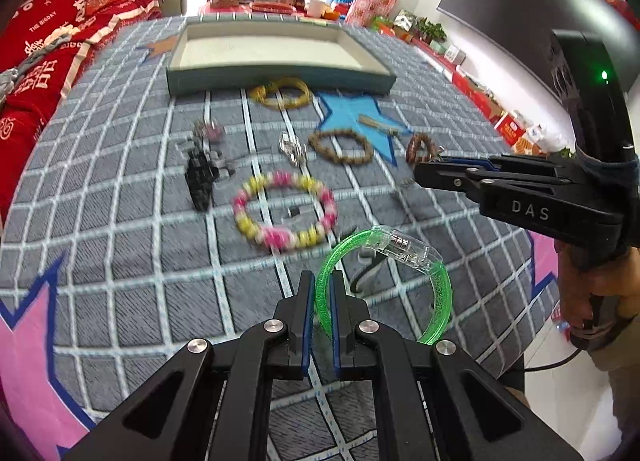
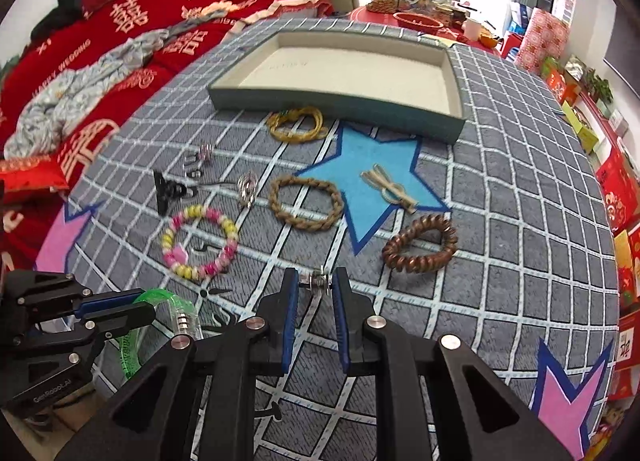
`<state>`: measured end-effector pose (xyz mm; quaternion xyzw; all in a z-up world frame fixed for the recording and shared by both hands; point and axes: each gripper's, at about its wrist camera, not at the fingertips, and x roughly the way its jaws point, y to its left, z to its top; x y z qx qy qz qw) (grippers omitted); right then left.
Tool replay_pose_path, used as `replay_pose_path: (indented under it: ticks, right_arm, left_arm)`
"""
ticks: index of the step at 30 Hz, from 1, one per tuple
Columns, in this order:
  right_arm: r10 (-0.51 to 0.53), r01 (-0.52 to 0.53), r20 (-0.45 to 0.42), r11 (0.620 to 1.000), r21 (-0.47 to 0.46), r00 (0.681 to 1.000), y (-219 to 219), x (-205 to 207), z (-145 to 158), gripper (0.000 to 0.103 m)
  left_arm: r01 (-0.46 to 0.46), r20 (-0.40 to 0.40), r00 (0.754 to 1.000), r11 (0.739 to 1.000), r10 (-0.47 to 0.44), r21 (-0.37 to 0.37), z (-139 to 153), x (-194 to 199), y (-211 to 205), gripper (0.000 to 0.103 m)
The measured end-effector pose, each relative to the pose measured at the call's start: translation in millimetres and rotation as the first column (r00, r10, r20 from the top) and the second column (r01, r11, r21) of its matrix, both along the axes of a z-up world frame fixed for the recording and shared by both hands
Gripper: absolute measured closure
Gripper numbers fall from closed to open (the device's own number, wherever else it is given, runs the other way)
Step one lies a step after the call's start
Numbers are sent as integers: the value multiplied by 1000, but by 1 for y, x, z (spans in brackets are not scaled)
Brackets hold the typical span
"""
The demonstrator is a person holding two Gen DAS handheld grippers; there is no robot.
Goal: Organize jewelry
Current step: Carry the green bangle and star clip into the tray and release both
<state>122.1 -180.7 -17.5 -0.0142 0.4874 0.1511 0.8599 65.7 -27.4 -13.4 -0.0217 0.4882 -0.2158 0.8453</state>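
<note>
The left gripper [image 1: 320,301] has its two blue-padded fingers [image 1: 307,313] closed on the rim of the green bangle [image 1: 436,293]. The thin green band passes between the pads, approx. at their middle, and the rest of the ring sticks out to the right of the fingers, with its clear plastic clasp part [image 1: 404,247] up and ahead of the tips. In the right wrist view the same green bangle [image 2: 160,297] is seen at lower left, pinched by the left gripper [image 2: 132,311].

The right gripper [image 2: 316,283] has its fingers almost closed, with a small silver metal piece [image 2: 316,282] right between the fingertips, at the very front end of the pads. It looks like a small ring or clip, but it is too small to tell exactly. In the left wrist view the right gripper [image 1: 420,173] comes in from the right side, w/ a hand [image 1: 580,293] below it.

The other jewelry lies on the grey checked cloth [image 2: 500,201]: the pink-yellow bead bracelet [image 2: 200,239] just ahead-left of the right fingers, the brown coil bracelet [image 2: 420,243] ahead-right, the braided tan bracelet [image 2: 306,203] between them but farther, and the yellow bangles [image 2: 296,123] just beside the front wall of the tray [image 2: 336,103]. The inside of the tray shows only its cream lining.
</note>
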Motion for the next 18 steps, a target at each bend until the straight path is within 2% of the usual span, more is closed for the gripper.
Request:
replay_pose_path:
  ticks: [2,5,12,18]
  right_arm:
    - [-23,23,12,999,28,1000,-6,4,11,91]
    - [-44,42,25,997,64,999,-12,13,25,91]
    - [-69,65,38,992,111,997,-17,52,47,91]
    - [-85,77,44,985,152,995,-25,97,62,91]
  left_arm:
    - [-6,19,1000,1000,6,-10,10,6,4,83]
    - [-14,43,999,1000,15,-24,26,21,10,83]
    - [-57,125,990,998,57,1,63,69,23,83]
    - [-107,161,981,994,104,10,85,127,30,83]
